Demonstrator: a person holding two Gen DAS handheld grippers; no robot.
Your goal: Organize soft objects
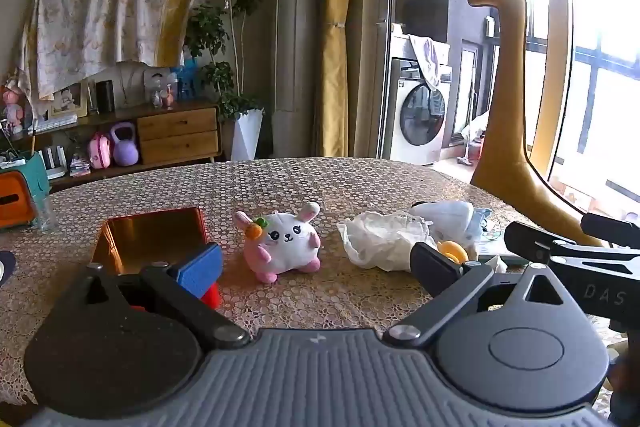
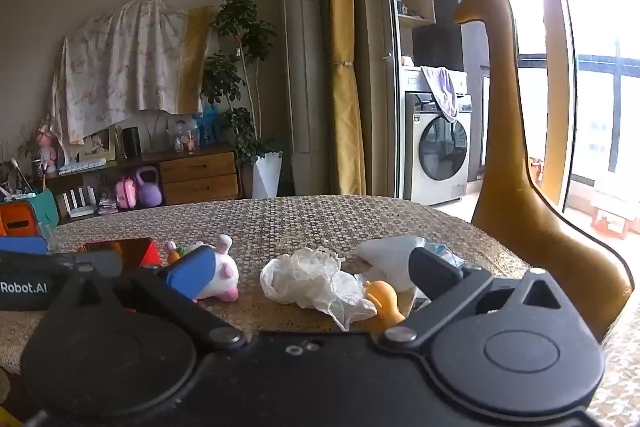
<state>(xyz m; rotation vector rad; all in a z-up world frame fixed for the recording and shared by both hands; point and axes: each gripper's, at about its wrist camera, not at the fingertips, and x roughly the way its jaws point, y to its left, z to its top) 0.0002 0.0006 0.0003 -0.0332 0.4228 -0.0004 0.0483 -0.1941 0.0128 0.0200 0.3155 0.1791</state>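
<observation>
Lace-covered worktop (image 1: 320, 183) carries bunny (image 1: 284, 243) beside tin (image 1: 152, 235), white cloth (image 1: 380, 239) further right; both tools, left (image 1: 316, 263) and right (image 2: 316, 275), gape empty, so a shallow pinch could snag the lace or drag the limp cloth.

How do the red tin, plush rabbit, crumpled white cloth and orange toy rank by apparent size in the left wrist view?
1. Red tin
2. Crumpled white cloth and plush rabbit: look alike, unranked
3. Orange toy, partly hidden by a finger, so unsure
</observation>
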